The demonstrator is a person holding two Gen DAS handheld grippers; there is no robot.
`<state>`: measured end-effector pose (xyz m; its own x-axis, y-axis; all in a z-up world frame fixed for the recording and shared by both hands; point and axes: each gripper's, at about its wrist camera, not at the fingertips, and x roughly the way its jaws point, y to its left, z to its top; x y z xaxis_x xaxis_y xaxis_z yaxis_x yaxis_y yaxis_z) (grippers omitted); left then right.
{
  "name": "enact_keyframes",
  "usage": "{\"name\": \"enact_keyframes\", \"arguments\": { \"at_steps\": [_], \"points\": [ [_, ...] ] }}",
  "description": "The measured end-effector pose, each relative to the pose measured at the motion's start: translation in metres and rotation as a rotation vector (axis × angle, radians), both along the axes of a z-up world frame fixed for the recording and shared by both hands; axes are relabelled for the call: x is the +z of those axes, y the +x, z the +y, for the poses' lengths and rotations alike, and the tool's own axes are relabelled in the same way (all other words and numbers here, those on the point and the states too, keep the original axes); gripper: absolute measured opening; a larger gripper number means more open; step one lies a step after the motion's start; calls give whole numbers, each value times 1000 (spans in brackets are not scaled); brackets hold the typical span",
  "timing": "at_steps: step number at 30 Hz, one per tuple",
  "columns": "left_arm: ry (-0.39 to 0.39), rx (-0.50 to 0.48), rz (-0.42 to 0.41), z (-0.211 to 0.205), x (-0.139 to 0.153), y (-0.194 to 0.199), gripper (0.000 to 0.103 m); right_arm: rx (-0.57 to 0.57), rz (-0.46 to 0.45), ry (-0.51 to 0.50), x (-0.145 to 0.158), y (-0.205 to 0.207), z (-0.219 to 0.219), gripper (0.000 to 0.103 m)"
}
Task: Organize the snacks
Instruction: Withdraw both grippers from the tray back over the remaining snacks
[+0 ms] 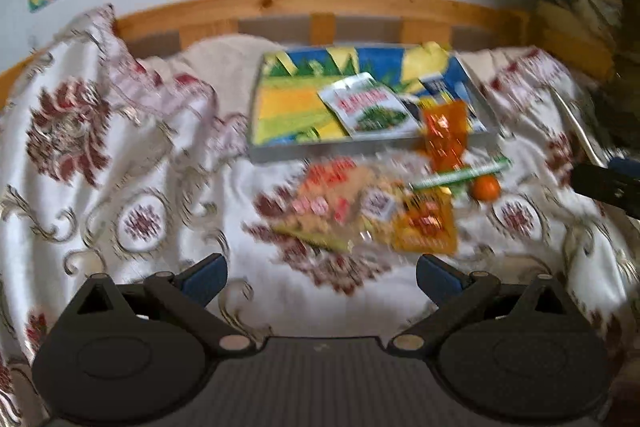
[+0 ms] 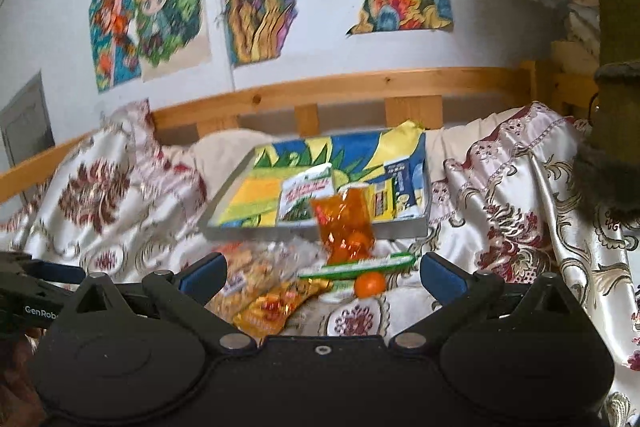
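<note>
From the left wrist camera, the left gripper is seen with its blue-tipped jaws spread wide and nothing between them. A shallow grey tray with a bright blue, yellow and green picture inside is seen resting on a white bedspread with dark red flowers. A white and green snack packet lies inside the tray. An orange see-through bag hangs over the tray's front rim. In front of the tray lie a clear bag of pale snacks, a yellow-orange packet, a long green and white stick pack and a small round orange fruit (all blurred).

From the right wrist camera, the right gripper is seen with its jaws also spread wide and empty. The same snacks lie in front of the tray; the fruit is just under the stick pack.
</note>
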<state>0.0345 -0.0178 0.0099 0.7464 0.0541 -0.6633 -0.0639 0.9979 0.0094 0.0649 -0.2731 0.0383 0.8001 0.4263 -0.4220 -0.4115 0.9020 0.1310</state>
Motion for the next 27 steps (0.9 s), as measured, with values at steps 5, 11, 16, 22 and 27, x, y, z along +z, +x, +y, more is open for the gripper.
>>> {"name": "enact_keyframes", "arguments": {
  "at_steps": [5,11,16,22,27],
  "points": [
    [1,-14,31,1,-5,-4,103,16,33,-55,-7,-3,10,102],
    [-26,27,49,9,-9,-4,102,35,89,-98,-15,1,18,102],
    [-33,47,43,12,-9,-4,102,47,108,-112,-19,3,22,102],
    [-26,57,33,11,-8,-4,102,61,118,-123,-21,3,25,102],
    [-24,58,31,11,-8,-4,102,76,122,-133,-22,2,27,102]
  ]
}}
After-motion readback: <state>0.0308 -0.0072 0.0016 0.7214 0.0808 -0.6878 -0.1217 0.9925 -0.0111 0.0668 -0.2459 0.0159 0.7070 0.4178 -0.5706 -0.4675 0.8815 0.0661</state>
